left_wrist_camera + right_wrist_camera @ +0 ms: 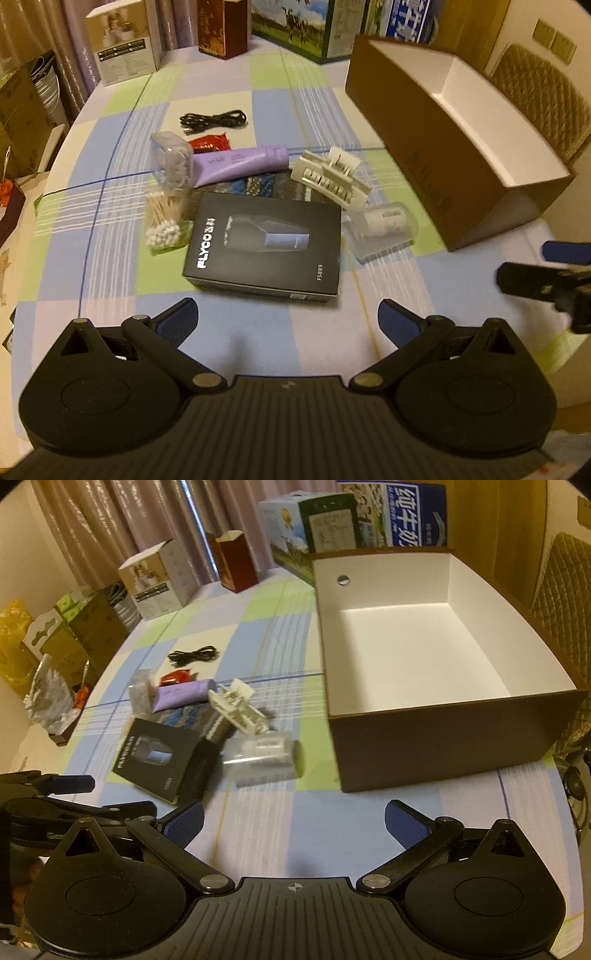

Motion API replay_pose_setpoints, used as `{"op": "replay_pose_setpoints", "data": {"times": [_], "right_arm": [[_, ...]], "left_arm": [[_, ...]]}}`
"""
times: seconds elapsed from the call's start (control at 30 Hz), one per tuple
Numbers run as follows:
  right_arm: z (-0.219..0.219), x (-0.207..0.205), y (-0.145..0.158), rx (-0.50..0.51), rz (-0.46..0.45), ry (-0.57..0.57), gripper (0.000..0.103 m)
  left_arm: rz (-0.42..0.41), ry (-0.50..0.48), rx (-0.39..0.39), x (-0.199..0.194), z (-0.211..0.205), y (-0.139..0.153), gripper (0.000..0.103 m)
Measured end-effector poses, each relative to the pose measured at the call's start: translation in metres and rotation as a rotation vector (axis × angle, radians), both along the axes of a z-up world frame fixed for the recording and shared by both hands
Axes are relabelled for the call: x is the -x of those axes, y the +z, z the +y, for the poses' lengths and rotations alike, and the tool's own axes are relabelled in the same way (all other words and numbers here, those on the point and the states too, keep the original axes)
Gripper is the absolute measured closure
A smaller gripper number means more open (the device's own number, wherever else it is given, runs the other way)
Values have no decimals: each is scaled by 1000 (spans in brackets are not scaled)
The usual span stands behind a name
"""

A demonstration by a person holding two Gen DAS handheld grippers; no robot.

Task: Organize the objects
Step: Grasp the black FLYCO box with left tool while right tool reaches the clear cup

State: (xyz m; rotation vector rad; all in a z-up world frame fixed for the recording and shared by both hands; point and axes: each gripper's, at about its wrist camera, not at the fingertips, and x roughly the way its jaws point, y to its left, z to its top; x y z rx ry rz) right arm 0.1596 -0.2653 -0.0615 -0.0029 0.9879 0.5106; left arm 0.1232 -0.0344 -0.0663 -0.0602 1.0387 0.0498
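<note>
A black Flyco box (264, 243) (164, 758) lies on the checked tablecloth just ahead of my open, empty left gripper (288, 319). Around it lie a bag of cotton swabs (164, 223), a clear box (173, 162), a purple tube (240, 162) (183, 696), a white hair clip (330, 177) (240, 709), a clear-cased white item (382, 229) (264, 757), a red packet (208, 143) and a black cable (212, 121) (194, 654). An open brown box with a white inside (424, 646) (461, 122) stands empty at the right. My right gripper (293, 821) is open and empty, near the table's front.
Cartons and printed boxes (123, 44) (391, 513) line the far edge of the table. More boxes and bags (44, 653) stand off the left side. A quilted chair back (543, 96) is at the right. The right gripper shows at the right edge of the left wrist view (546, 269).
</note>
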Motion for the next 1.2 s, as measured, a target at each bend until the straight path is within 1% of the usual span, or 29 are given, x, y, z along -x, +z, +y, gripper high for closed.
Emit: {"op": "replay_pose_setpoints", "data": {"times": [0.2,0.33,0.4,0.43,0.57,0.63,0.67,0.73,0.8,0.83,0.87,0.97,1.03,1.07,1.2], "right_arm": [[-17,-17,-9,23,28,-35,2],[-25,-24,-13,33,43,-42,2],[-28,-28,-14,37,51,-43,2],[-29,-29,-15,39,53,-43,2],[-34,-35,-19,45,60,-45,2],[-38,-37,-21,51,64,-49,2],[-40,-39,-22,52,65,-52,2],[-43,-41,-23,54,69,-57,2],[-45,-42,-23,55,70,-62,2],[-46,-42,-23,55,71,-63,2],[-47,-43,-23,55,71,-64,2],[-49,-43,-23,53,73,-64,2],[-52,-43,-22,51,75,-64,2],[-53,-43,-22,50,75,-63,2],[-62,-43,-20,45,66,-64,2]], "left_arm": [[-20,-3,-65,-23,-12,-24,1],[-26,17,-117,-36,-13,-38,1],[-17,33,-147,-39,-11,-43,0],[-13,37,-147,-39,-9,-45,1],[6,114,-131,-25,12,-48,0],[30,179,-125,-14,30,-51,0],[39,194,-127,-9,38,-51,0],[64,247,-149,2,55,-53,1],[84,280,-175,10,67,-53,2],[88,289,-166,13,72,-51,2],[87,291,-138,14,74,-48,2],[46,293,26,11,78,-31,1],[19,309,90,1,76,-24,1],[11,317,99,-6,75,-23,1],[28,364,57,-39,75,-30,1]]}}
